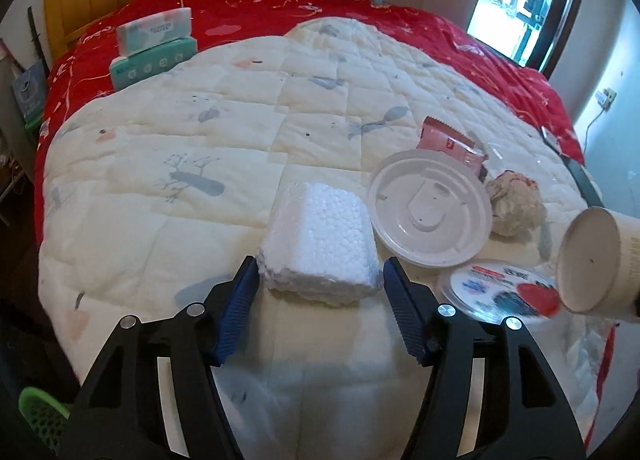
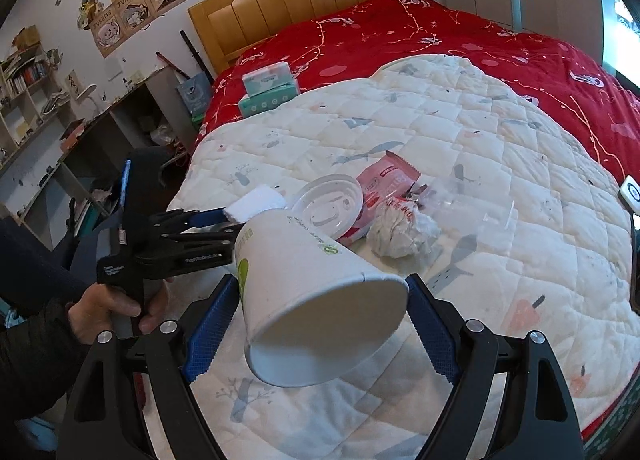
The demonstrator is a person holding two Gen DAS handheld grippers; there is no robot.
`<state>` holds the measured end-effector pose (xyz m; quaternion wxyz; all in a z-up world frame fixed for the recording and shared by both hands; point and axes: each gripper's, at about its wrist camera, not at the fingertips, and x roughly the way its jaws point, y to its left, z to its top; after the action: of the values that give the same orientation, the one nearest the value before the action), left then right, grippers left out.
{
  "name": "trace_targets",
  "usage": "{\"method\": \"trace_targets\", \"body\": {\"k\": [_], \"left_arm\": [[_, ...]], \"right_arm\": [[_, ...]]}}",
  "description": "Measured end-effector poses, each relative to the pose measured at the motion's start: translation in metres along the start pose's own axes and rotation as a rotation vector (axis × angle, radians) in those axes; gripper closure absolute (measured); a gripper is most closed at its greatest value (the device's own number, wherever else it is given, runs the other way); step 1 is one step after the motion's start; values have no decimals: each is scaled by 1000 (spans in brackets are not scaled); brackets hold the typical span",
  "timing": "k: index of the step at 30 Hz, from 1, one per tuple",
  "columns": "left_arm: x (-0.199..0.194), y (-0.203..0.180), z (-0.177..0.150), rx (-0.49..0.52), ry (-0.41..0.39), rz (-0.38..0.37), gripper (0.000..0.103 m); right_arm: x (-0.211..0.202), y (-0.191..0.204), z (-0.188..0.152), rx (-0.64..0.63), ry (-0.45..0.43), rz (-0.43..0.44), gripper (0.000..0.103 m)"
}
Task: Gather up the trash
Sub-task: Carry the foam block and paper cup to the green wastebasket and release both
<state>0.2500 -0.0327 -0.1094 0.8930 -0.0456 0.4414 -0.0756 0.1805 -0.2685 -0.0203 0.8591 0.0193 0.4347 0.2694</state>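
On the white quilt (image 1: 180, 132) lies a white foam block (image 1: 320, 236). My left gripper (image 1: 319, 270) stands around its near end, and both blue pads touch its sides. The right wrist view shows that left gripper (image 2: 234, 220), held by a hand, with the foam block (image 2: 258, 202) at its fingertips. My right gripper (image 2: 322, 284) is shut on a white paper cup (image 2: 304, 260), which is tipped over and lifted off the quilt, base toward the camera. The same cup (image 1: 596, 260) shows at the right edge of the left wrist view.
Beside the foam lie a white plastic lid (image 1: 430, 212), a pink wrapper (image 1: 448, 144), a crumpled tissue (image 1: 516, 204) and a printed clear lid (image 1: 500, 292). Two tissue packs (image 1: 154, 48) sit on the red bedspread. A green basket (image 1: 40, 416) is at the lower left. Shelves (image 2: 32, 100) line the wall.
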Motion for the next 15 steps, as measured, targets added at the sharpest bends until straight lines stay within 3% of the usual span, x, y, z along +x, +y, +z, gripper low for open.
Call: {"method": "trace_targets", "body": {"k": [8,15], "left_arm": [[-68,25,-28,-76,-82,4,40],[-136,64,-78,-141,-125,91,40]], "right_arm": [[-18,36,-8,-35,-52,6,22],[-26,82,-20,-67,-51,57,22]]}}
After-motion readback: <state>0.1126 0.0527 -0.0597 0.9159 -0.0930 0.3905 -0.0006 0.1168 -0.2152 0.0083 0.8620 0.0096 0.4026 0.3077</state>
